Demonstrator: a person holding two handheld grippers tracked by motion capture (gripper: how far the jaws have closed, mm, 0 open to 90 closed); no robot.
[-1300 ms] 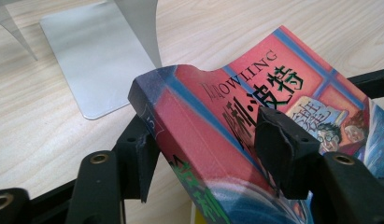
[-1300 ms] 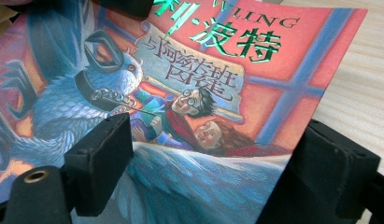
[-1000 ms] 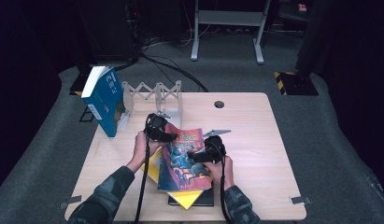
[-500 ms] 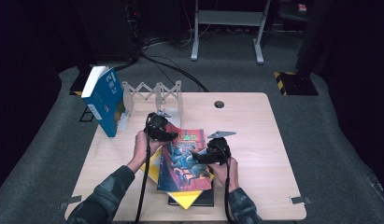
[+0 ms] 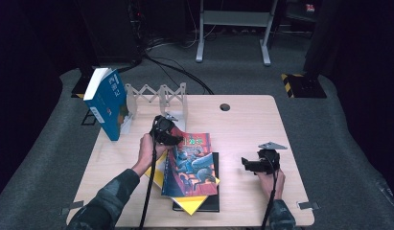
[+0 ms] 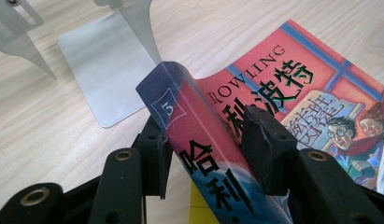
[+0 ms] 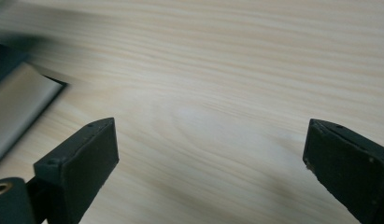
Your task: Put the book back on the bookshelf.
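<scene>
Leftmost, propped upright against a silver bookend rack at the far-left of the tabletop: a blue book with white characters on its cover, too small to read. Next, left claw clamped on the spine edge of a red-and-blue paperback, pads pressing both sides, having just closed further on it. Readable on its cover in the left gripper view: "ROWLING", large green-edged Chinese characters, a boxed "5" on the spine. Beneath it, a yellow book and a black book, mostly covered, titles hidden. Farther right, right claw gaping wide over bare wood, nothing between the pads, having just spread further; black book's corner blurred at the left edge of the right gripper view.
</scene>
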